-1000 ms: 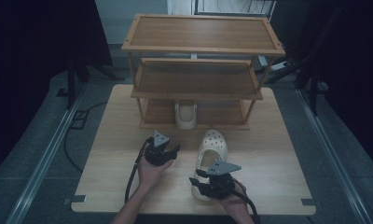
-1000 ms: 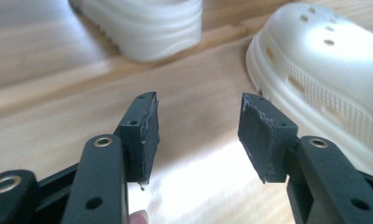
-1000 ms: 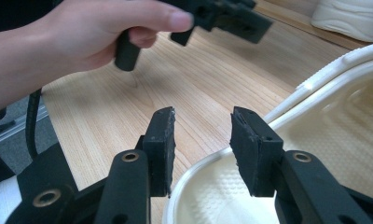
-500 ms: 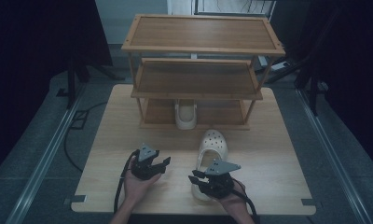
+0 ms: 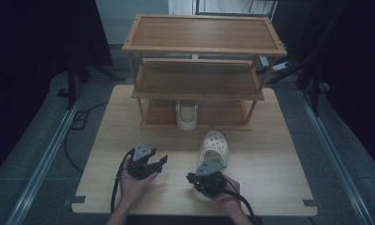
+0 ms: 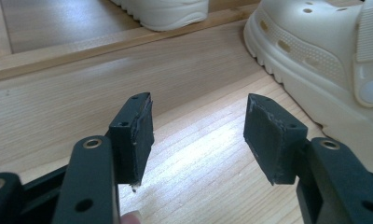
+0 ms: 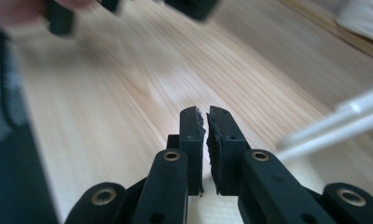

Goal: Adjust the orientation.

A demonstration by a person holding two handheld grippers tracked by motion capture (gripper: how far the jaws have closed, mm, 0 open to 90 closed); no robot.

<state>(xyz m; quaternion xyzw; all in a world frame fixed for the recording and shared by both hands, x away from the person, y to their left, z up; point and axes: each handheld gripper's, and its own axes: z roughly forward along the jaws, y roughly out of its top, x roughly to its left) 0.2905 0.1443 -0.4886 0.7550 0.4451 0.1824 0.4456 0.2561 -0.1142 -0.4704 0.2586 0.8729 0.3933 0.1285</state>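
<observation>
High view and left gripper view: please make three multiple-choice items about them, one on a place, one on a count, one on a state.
1. Where does the cream foam clog farther from the person stand?
A. on the top shelf
B. on the bottom shelf of the three-shelf wooden rack
C. on the floor

2. How many cream clogs are in sight?
A. one
B. two
C. four

3. How do the jaws of the left tool stand?
A. apart, with nothing between them
B. closed on a clog
C. closed on a cable

Answers:
1 B, it sits under the middle shelf.
2 B, one is in the rack and the second cream clog lies on the light wooden table.
3 A, the jaws have just been opening, and bare table shows between them.
</observation>
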